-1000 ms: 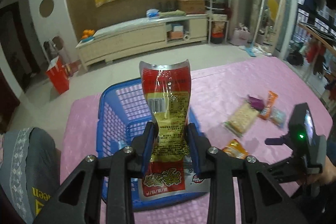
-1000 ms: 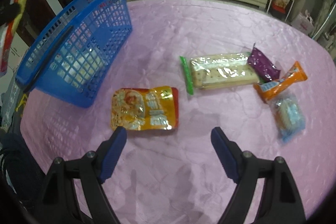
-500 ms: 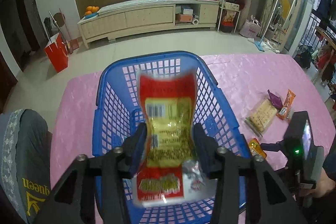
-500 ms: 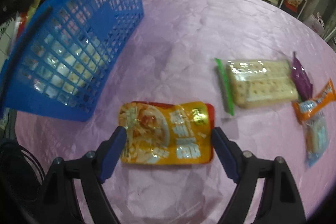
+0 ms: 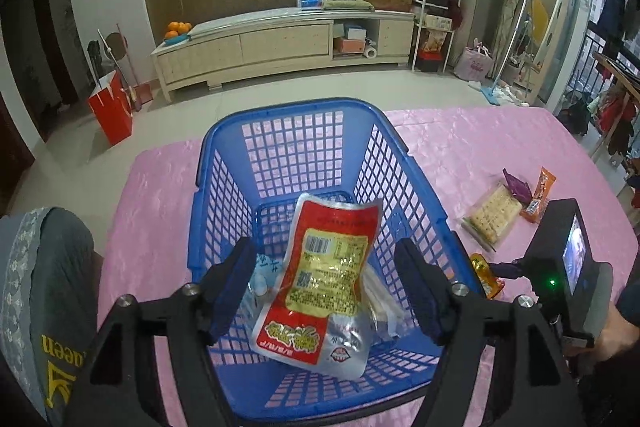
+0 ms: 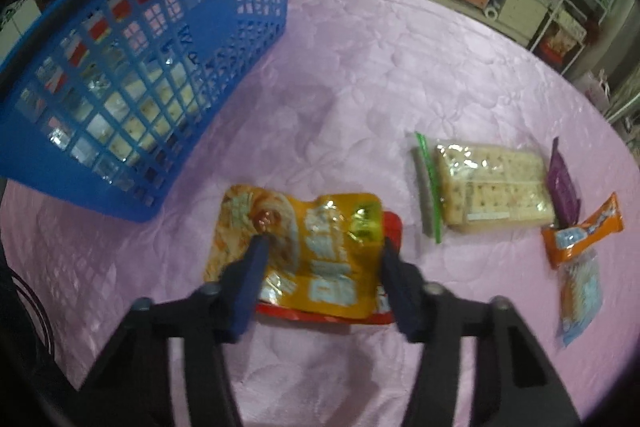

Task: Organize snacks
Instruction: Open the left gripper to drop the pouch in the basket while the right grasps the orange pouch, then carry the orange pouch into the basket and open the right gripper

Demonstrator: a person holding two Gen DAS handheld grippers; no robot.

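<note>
A pink quilted tablecloth (image 6: 360,67) covers the table. At left centre of the left wrist view, the left gripper (image 5: 324,283), jaws opening, has freed the red snack pouch (image 5: 324,279) into the blue basket (image 5: 296,115). Lower centre of the right view, the right gripper (image 6: 322,247) is closing around the orange pouch (image 6: 304,247); squeezing squarely across its middle should stop it slipping.

Both tongs were matte black plastic with chunky angled arms. The left gripper (image 5: 326,285) had dark blue pads and shiny round silver screws at the joints. The right gripper (image 6: 322,277) looked the same, with duller screws. Behind the right one sat a black box with a small lit screen (image 5: 575,261) and green LED, plus a dark sleeve (image 5: 628,301).
</note>
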